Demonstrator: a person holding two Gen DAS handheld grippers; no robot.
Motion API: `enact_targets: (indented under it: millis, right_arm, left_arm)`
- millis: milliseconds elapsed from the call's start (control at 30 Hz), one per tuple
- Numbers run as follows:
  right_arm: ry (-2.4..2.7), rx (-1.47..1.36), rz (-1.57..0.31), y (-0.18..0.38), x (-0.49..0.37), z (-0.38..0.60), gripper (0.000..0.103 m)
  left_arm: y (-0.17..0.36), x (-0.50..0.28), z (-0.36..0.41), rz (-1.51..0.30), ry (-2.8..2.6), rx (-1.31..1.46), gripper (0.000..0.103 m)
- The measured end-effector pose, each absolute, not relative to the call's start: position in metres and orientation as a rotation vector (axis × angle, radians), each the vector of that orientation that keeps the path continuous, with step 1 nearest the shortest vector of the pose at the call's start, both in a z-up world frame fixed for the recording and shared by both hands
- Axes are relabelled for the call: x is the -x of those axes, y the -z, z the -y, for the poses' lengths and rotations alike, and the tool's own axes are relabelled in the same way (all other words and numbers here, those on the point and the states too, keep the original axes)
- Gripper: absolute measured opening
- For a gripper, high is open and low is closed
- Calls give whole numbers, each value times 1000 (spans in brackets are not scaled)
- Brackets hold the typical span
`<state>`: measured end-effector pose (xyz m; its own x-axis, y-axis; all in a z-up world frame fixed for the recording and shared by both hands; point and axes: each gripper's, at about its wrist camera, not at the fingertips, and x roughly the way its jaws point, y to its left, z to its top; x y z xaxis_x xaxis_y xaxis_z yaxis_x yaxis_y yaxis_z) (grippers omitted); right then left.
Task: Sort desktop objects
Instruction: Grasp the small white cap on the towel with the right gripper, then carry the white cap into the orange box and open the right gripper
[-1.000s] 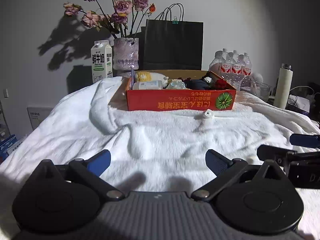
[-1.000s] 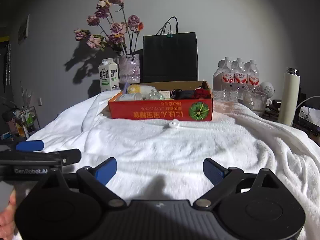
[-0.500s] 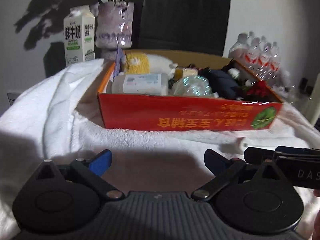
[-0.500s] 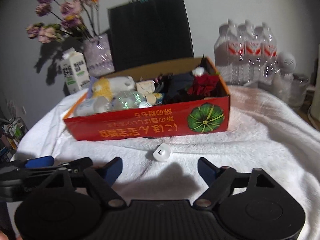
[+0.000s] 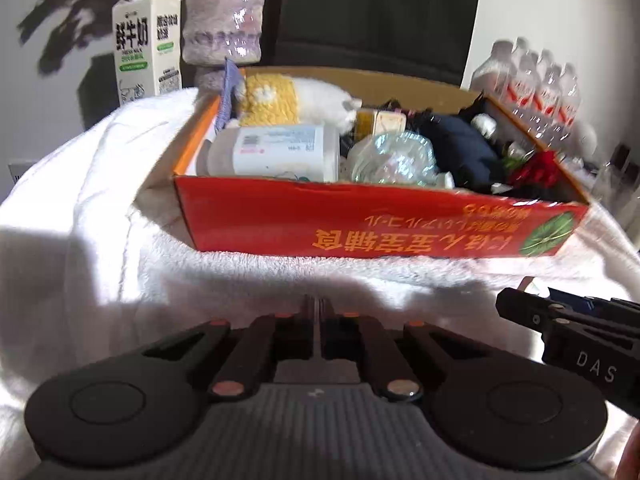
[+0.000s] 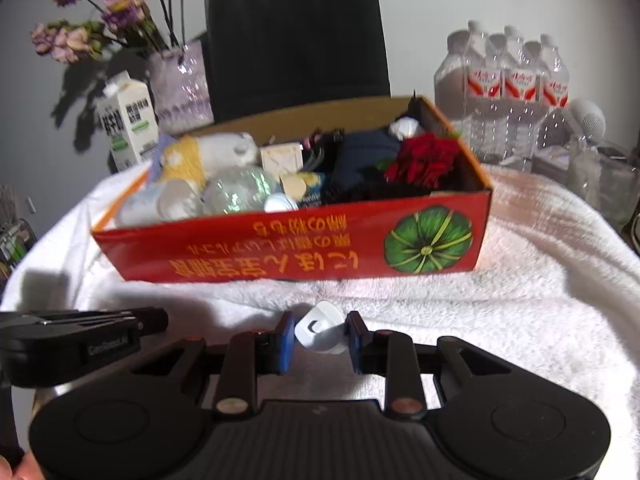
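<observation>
White towel (image 6: 520,312) underlies both tilted grippers: left gripper (image 5: 316,312) jaws empty, together; right gripper (image 6: 320,336) closing around cap (image 6: 320,330).

The milk carton (image 5: 146,38) carries large black characters, 鲜牛奶. The right gripper (image 5: 576,336) body reads "DAS"; the left gripper (image 6: 84,340) body reads "GenRobot.AI", blurred. The red cardboard box (image 6: 296,256) shows upside-down yellow Japanese lettering beside a green pumpkin emblem.

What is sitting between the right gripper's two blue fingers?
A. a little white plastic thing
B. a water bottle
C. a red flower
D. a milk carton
A: in the right wrist view the little white plastic thing lies on the white towel between the closing fingers of the right gripper, in front of the red box.
</observation>
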<state>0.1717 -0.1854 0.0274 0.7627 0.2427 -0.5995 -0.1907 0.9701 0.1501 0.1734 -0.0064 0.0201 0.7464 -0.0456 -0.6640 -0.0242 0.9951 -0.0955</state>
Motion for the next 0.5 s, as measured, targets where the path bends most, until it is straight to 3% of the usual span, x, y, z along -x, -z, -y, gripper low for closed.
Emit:
enact_targets:
  millis: [500]
  right_arm:
    - [-350, -74, -486, -85, -31, 195, 26]
  left_arm:
    - [-72, -29, 25, -580, 83, 52, 4]
